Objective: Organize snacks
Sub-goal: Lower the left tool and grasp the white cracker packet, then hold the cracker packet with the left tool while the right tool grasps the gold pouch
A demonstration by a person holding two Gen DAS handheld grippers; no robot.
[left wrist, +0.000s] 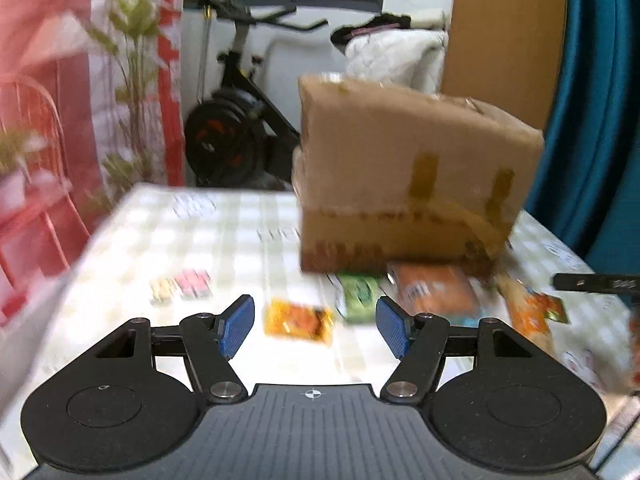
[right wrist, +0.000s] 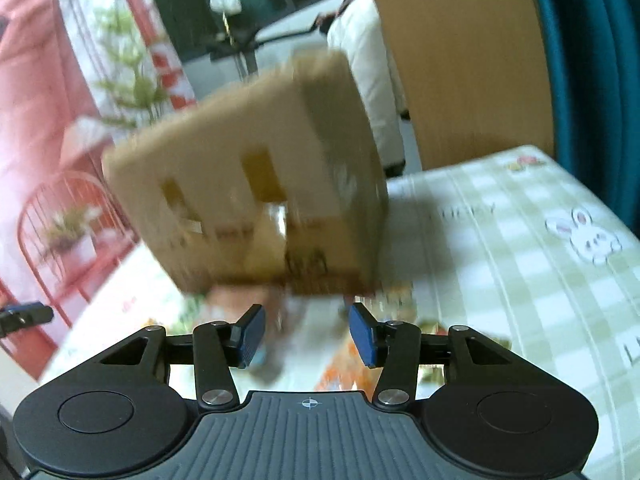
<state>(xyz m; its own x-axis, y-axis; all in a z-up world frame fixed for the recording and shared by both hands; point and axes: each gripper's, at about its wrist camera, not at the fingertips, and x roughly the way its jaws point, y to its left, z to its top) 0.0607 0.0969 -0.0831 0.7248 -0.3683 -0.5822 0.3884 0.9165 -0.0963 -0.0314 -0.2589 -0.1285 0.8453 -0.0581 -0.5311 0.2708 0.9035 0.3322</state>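
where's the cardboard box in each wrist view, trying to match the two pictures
Left wrist: the cardboard box sits right of centre, on the checked tablecloth, with blurred snack packets lying in front of its base.
Right wrist: the cardboard box fills the centre-left, looking tilted, just beyond the open fingers.
Shared landmark: the brown tape strips on the box face; the red wire chair also shows at the left of both.

Left tongs (left wrist: 314, 327) apparently open, right tongs (right wrist: 306, 335) open

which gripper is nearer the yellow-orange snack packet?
Left. The left gripper is open right over the yellow-orange packet; the right gripper sits off toward the cardboard box.
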